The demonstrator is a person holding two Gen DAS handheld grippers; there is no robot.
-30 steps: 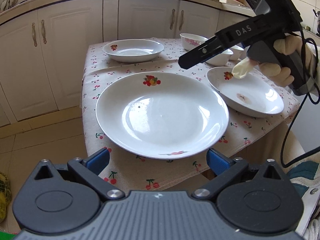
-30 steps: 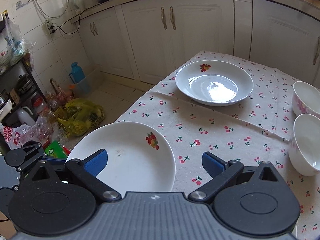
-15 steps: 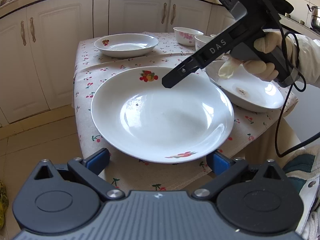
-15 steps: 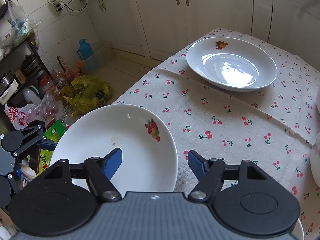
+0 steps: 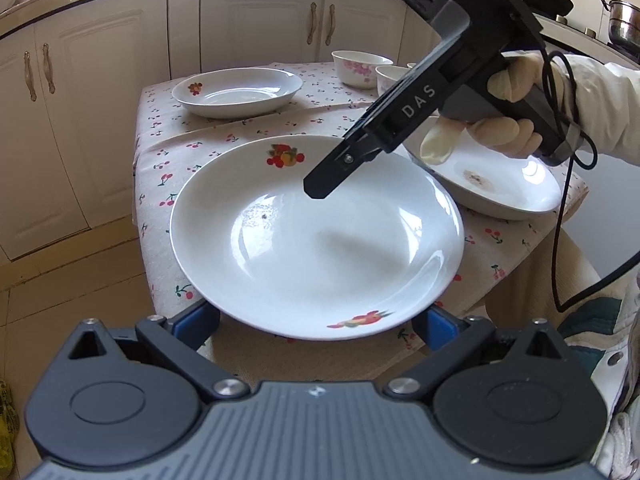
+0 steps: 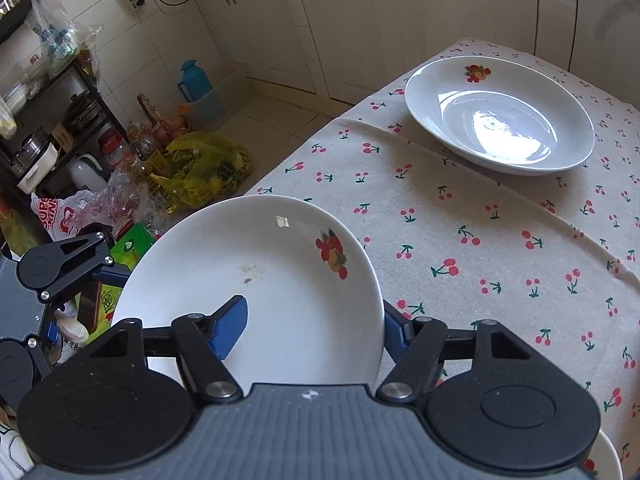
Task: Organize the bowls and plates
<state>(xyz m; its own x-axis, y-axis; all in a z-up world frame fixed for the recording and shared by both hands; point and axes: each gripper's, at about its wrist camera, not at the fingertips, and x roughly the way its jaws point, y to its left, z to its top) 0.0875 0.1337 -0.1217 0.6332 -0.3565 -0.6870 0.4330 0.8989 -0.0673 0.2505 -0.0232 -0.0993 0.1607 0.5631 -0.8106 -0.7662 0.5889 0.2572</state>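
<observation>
Your big white plate (image 5: 316,240) is glossy, with a fruit decal near its far rim, another on the near edge, and a small dark speck in the well. It sits at the corner of the cherry-print tablecloth (image 6: 480,248). Your left gripper (image 5: 316,320) has its blue pads spread wide to either side of the plate's near rim, gripping nothing. Your right gripper (image 6: 312,328) is partly open, straddling the rim: one pad over the well, the other outside the edge, not clamped. Two matching plates and some floral bowls (image 5: 360,66) sit farther back.
</observation>
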